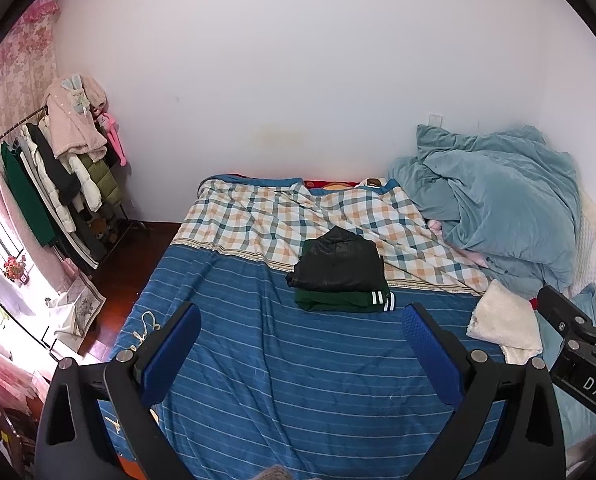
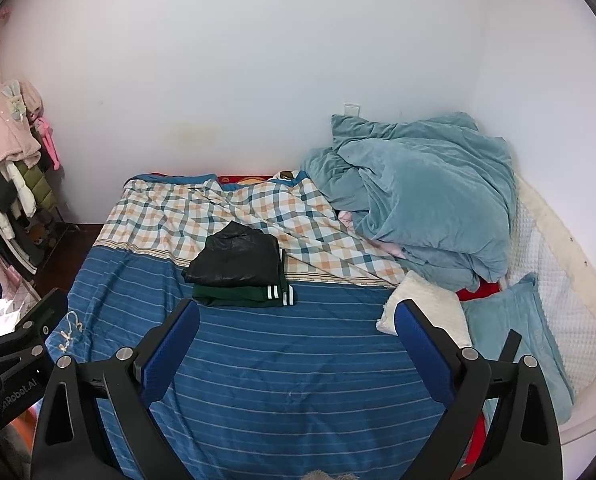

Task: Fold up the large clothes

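- Both tools hover over the near, blue-striped part of the bed (image 1: 258,360). The left hand-held gripper (image 1: 302,344) has its blue pads spread wide with nothing between them, and the right hand-held gripper (image 2: 298,340) is just as wide and equally empty.
- Two garments already lie folded in a stack near the middle of the bed: a black jacket (image 1: 340,260) on top of a dark green garment with white stripes (image 1: 346,300), at the seam where the stripes meet the checked sheet (image 1: 258,216).
- A fluffy white garment (image 2: 426,312) lies bunched at the right, just beside the blue-grey duvet (image 2: 430,192) and a pillow (image 2: 518,332); it seems the likeliest next piece.
- To do that well, I would pinch it at two separate edge points, one per tool, and drag it onto the bare stripes before folding.
- Keep clear of the stack so it stays square.
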`<state>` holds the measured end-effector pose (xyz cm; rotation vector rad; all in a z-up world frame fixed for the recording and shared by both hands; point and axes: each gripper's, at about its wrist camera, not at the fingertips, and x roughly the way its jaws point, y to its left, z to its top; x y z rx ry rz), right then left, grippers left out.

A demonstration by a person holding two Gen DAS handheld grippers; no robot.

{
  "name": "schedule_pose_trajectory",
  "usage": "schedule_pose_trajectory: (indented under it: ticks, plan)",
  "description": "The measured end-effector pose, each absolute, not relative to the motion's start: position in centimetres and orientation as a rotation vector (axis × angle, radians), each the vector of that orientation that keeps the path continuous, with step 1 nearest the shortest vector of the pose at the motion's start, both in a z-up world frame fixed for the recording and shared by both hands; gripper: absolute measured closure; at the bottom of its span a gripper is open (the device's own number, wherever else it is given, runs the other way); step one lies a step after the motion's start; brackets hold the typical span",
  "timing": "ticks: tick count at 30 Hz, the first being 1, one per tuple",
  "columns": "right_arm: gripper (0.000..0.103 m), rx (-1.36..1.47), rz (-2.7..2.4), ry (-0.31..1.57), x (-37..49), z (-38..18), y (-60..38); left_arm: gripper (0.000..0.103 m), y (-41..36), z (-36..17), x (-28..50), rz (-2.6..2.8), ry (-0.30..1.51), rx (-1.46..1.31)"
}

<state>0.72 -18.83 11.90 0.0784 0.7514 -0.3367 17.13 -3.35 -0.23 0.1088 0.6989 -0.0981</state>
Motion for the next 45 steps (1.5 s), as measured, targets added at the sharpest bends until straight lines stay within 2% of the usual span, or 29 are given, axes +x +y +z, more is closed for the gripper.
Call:
schedule_pose_trajectory:
  ticks: [45]
  plan:
    - [0.003, 0.073, -0.310, 0.753, 1.2, 11.3, -18.9, 0.000, -3.4, 0.9, 16.2, -0.101, 0.685, 0.124]
